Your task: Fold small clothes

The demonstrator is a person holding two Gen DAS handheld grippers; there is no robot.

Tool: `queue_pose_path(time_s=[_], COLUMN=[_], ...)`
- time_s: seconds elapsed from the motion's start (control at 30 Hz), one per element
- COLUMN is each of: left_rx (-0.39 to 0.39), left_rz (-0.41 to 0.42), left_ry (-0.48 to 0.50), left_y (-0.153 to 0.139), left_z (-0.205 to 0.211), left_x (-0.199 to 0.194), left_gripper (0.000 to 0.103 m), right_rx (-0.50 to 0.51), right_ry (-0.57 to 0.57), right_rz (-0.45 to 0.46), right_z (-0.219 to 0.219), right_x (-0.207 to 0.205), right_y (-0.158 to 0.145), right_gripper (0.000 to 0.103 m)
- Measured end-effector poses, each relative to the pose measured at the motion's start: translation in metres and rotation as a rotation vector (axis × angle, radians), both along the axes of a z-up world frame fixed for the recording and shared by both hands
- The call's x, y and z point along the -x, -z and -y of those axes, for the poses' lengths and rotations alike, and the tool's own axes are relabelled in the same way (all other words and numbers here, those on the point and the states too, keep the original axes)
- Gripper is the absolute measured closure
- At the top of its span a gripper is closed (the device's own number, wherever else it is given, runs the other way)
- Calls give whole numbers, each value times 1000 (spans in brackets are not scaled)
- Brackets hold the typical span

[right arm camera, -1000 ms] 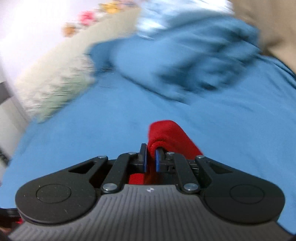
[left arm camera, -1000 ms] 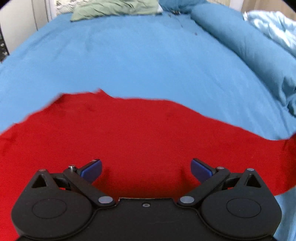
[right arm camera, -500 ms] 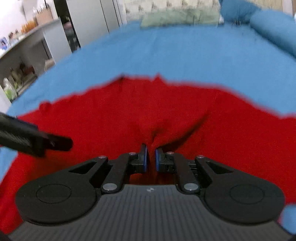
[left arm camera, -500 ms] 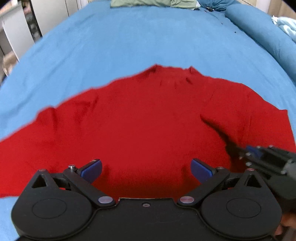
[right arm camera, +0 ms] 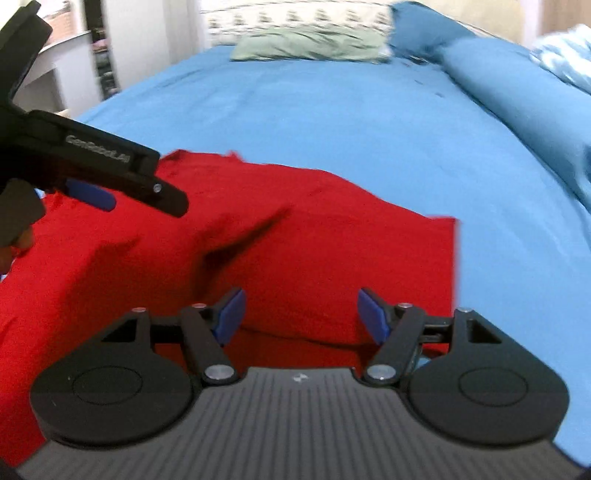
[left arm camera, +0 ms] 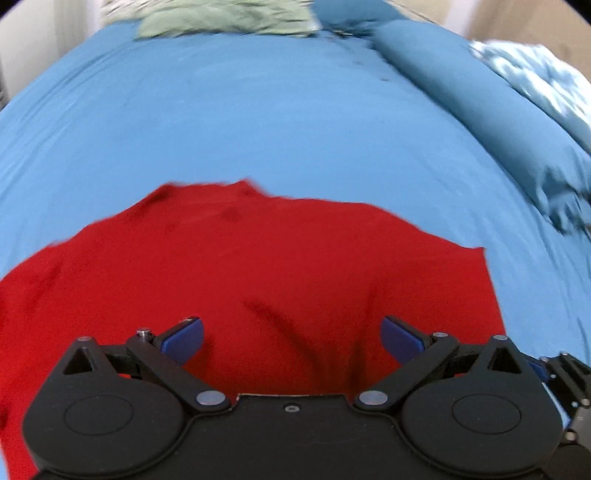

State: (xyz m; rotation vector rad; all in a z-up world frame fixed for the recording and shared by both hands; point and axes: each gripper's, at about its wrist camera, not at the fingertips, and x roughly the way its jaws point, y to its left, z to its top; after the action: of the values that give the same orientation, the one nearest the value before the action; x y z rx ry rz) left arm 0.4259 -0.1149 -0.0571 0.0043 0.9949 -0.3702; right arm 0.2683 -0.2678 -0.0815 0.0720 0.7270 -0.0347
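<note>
A red garment [left arm camera: 258, 273] lies spread on the blue bed sheet [left arm camera: 258, 122]; in the right wrist view the same red garment [right arm camera: 295, 240] shows a raised crease in its middle and a folded edge near me. My left gripper [left arm camera: 291, 338] hovers open over the cloth, nothing between its blue pads. My right gripper [right arm camera: 301, 314] is opening, its jaws wide apart over the garment's near edge, pads off the cloth. The left gripper [right arm camera: 110, 184] also shows in the right wrist view at upper left, above the garment.
A green pillow [left arm camera: 225, 18] lies at the head of the bed. A rolled blue duvet [left arm camera: 491, 110] and a pale blue blanket [left arm camera: 535, 81] run along the right side. White furniture [right arm camera: 55, 74] stands left of the bed.
My right gripper let go of the red cloth and opened wide. The garment now lies flatter on the sheet. The left gripper shifted, still open.
</note>
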Motion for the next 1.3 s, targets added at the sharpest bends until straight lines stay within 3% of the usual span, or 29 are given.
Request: queue_pose_path(time_s=[0.07, 0.13, 0.23, 0.33, 0.4, 0.43, 0.63, 0.9, 0.97, 1.03, 1.07, 1.17, 1.3], left_rx=[-37, -69, -118, -94, -76, -57, 74, 214, 245, 257, 262, 269, 208], left_rz=[7, 2, 0, 11, 9, 7, -10, -20, -13, 1, 15, 123, 267], left_ry=[56, 113, 134, 121, 74, 41, -181, -228, -244, -257, -259, -279, -358], left_y=[13, 27, 45, 45, 41, 38, 32, 52, 52, 46, 42, 10, -24], left_z=[21, 38, 46, 39, 27, 18, -46, -64, -64, -69, -72, -84, -113], left_x=[-4, -6, -10, -10, -9, -8, 17, 23, 20, 18, 20, 26, 38], left_gripper=[8, 32, 42, 51, 78, 84, 78, 69, 71, 91, 99, 99, 99], right_rx=[-15, -27, -32, -36, -45, -48, -72, -87, -80, -65, -51, -8, 35], right_ry=[43, 75, 96, 109, 119, 123, 167, 210, 205, 191, 182, 155, 124], right_rz=[-12, -27, -24, -17, -9, -7, -8, -51, -56, -66, -73, -104, -109], right_z=[13, 25, 36, 38, 36, 37, 43, 49, 47, 43, 41, 32, 21], right_x=[5, 9, 14, 8, 6, 7, 10, 18, 20, 19, 18, 11, 1], right_y=[4, 8, 11, 11, 8, 7, 4, 15, 17, 20, 22, 28, 34], right_gripper=[20, 20, 20, 20, 20, 20, 20, 16, 12, 9, 9, 9, 9])
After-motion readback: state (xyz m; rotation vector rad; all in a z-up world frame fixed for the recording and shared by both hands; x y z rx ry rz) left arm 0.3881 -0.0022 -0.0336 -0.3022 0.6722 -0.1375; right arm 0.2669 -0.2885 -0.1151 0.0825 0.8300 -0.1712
